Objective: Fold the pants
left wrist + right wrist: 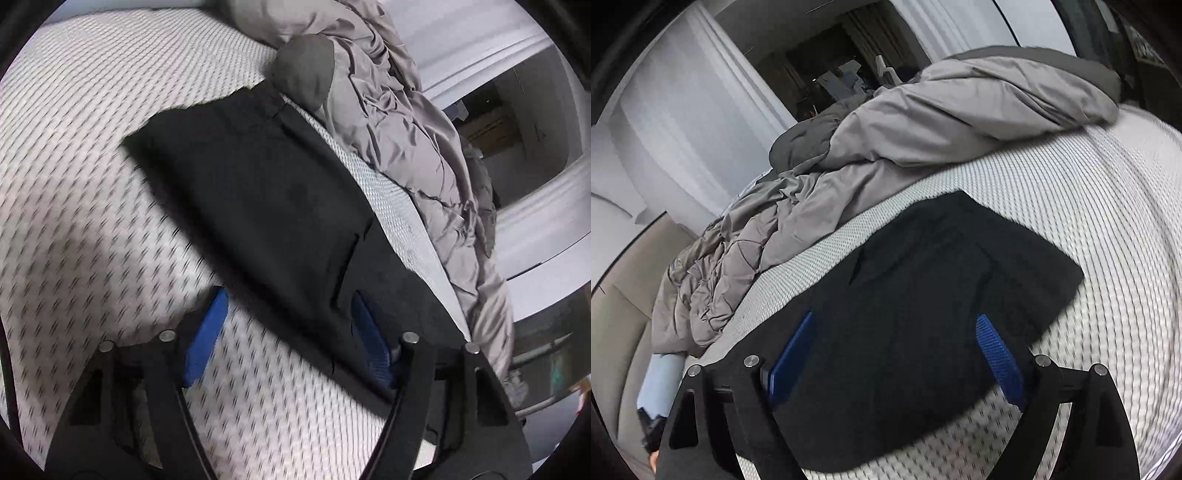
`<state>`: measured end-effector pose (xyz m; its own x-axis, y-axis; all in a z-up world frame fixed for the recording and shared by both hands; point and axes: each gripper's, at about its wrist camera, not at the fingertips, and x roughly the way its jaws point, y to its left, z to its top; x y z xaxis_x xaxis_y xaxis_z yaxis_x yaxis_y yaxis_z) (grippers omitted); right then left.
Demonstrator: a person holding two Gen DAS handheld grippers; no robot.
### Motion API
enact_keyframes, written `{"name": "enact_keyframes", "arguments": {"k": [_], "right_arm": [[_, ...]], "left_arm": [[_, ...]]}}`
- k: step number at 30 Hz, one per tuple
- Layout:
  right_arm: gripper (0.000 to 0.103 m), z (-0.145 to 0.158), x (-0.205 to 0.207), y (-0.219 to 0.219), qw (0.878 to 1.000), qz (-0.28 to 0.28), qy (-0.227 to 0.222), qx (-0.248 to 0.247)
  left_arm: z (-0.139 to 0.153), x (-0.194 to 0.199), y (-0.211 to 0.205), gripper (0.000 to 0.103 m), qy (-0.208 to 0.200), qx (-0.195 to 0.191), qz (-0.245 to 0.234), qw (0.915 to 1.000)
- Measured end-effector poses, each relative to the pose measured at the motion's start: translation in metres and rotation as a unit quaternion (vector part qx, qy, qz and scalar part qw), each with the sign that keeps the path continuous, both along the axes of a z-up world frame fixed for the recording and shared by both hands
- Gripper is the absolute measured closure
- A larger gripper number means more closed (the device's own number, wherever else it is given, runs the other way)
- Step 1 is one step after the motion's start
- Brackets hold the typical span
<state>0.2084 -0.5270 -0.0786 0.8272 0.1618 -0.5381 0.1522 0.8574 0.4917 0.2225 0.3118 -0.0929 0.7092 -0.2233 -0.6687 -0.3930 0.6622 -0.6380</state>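
Pants (258,206), black and folded flat on the bed (92,184), sit just ahead of my left fingers (286,306), which are spread wide, gripping nothing. Right fingers (895,332) are wide open too, both over the dark cloth. Grey comforter (923,122) bunched beyond.

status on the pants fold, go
Left gripper open, right gripper open, both empty. Black pants folded flat on mattress. Grey comforter bunched alongside, clear.

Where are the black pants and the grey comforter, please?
black pants (923,295), right wrist view, middle of the folded cloth.
grey comforter (406,147), left wrist view, its crumpled middle.
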Motion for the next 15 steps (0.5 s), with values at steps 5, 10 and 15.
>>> {"name": "enact_keyframes", "arguments": {"k": [5, 10, 15], "right_arm": [[0.014, -0.021, -0.027, -0.020, 0.999, -0.008, 0.026, 0.040], [0.014, -0.045, -0.032, -0.042, 0.993, 0.009, 0.065, 0.098], [0.021, -0.068, 0.012, -0.054, 0.982, 0.012, 0.043, 0.182]], "left_arm": [[0.002, 0.011, 0.005, 0.099, -0.005, 0.000, 0.029, 0.9996], [0.020, -0.011, 0.002, 0.099, -0.024, 0.054, 0.033, 0.9977], [0.015, -0.007, 0.006, 0.099, -0.001, 0.059, 0.035, 0.9976]]}}
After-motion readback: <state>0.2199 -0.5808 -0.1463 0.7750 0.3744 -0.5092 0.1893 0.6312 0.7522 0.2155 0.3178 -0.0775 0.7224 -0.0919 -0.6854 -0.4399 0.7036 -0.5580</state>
